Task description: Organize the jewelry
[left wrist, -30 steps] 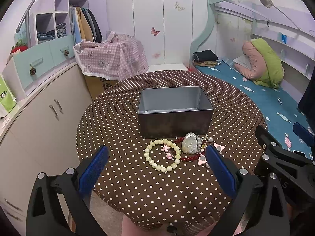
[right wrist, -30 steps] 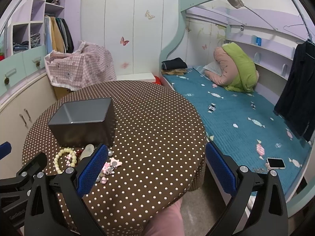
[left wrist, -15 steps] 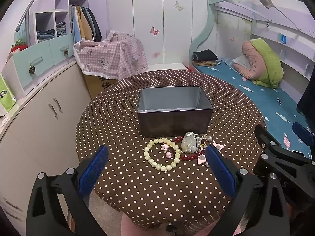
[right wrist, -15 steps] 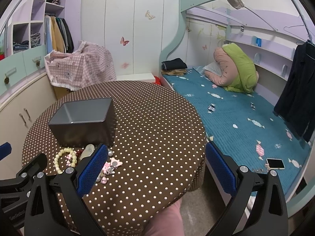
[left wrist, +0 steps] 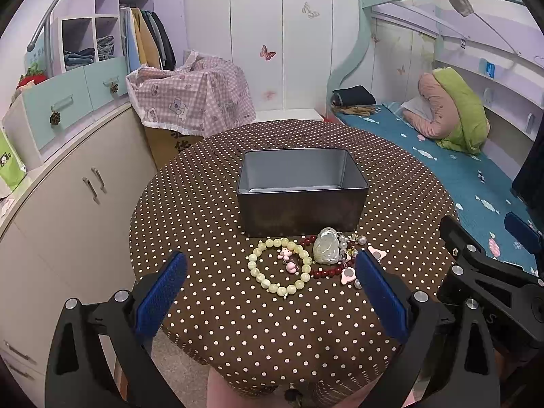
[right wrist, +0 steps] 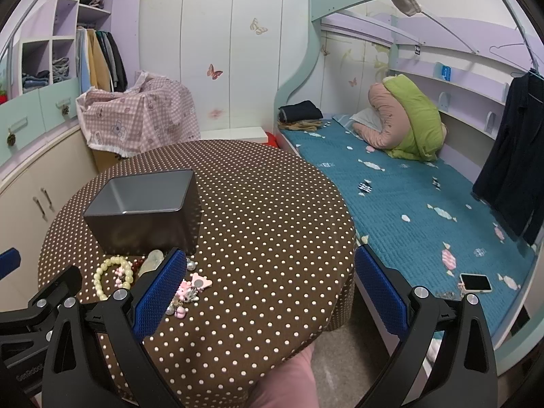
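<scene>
Nothing is gathered yet; the jewelry (left wrist: 306, 261) lies on the desk (left wrist: 210, 204) just before the empty tin (left wrist: 301, 190); left gripper (left wrist: 272, 292) and right gripper (right wrist: 270, 285) hover open, empty; next, probably, lower onto the bead bracelet (left wrist: 278, 268).

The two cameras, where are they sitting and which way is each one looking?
Left wrist: sits on the left gripper, low at the table's near edge, facing the metal tin and yellow bead bracelet; its blue pads and part of the right gripper show.
Right wrist: sits on the right gripper, further right, facing the table edge and the bed; its pads and the left gripper's arm show.
Both see the tin, bracelet, and polka-dot tablecloth.
</scene>
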The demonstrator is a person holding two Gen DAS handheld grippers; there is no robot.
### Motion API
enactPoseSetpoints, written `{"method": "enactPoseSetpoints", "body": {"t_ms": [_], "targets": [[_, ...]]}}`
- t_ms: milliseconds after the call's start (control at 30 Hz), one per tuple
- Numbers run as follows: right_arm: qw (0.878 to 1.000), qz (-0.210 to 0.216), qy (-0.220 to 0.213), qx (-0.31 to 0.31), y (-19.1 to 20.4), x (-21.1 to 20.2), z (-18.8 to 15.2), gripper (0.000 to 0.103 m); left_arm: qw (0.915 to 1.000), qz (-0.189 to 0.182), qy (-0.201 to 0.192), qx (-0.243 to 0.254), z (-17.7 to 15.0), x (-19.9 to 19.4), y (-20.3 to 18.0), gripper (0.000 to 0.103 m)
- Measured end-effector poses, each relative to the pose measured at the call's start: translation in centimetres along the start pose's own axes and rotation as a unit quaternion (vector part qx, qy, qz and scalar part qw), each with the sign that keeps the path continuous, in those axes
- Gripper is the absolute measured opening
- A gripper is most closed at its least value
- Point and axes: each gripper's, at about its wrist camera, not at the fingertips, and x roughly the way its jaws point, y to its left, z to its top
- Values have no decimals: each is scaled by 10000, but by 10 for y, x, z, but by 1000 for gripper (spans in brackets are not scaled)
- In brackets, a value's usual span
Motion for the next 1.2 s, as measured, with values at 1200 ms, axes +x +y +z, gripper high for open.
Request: {"method": "enactPoseSetpoints", "body": {"t_ms": [1200], "targets": [[9995,104,228,-187,5,22,-2,96,9996,-16,279,-60,-6,25,6,96]]}}
